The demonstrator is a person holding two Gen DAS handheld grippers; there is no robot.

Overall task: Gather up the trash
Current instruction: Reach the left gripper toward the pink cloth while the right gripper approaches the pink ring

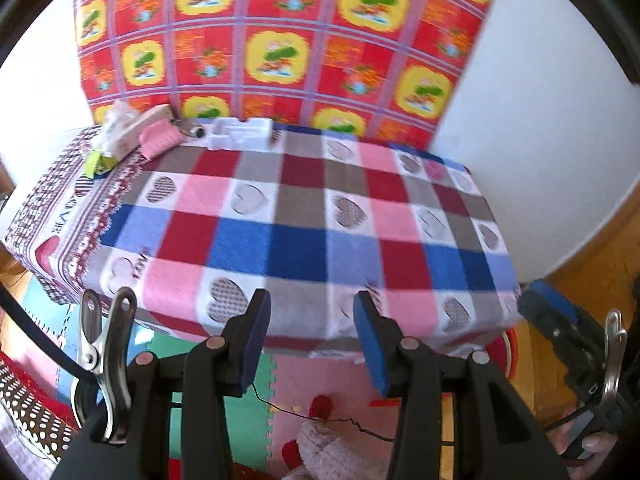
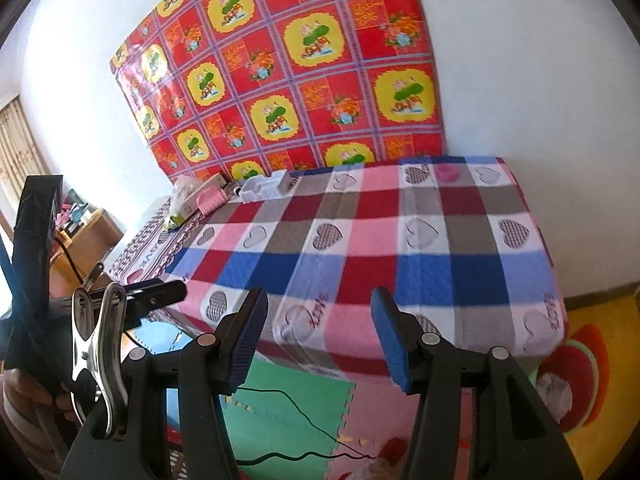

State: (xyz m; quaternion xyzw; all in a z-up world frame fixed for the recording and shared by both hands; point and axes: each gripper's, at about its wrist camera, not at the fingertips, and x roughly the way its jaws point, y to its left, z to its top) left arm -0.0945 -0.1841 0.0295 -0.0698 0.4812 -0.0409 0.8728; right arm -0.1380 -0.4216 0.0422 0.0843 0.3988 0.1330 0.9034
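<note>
Trash on this tabletop [image 1: 304, 216] is bunched at the far left corner: a crumpled tissue pack [image 1: 118, 128], a pink comb-like piece [image 1: 160, 142], a white foam tray [image 1: 240, 132] and a yellow-green wrapper [image 1: 96, 162], all lying close together against the wall cloth [image 1: 280, 40]. A small pink thing [image 2: 447, 173] sits alone near the far right edge; you cannot tell from here whether it is trash.

Both of your claws are wide open and holding nothing. The left claw [image 1: 312, 340] and right claw [image 2: 318, 338] hang at the near edge of the tabletop, well apart from the pile.

Your main risk is the long reach: stretch across and the fingers may drag the checked cover [image 2: 360, 248], shifting or toppling everything on it. Because the pieces touch one another, closing on one could shove its neighbour off the back or side. The tissue pack is soft and may slip or tear. Watch the black cable [image 2: 304, 420] on the floor mat [image 2: 288, 400] below too; it could snag as you step closer.
</note>
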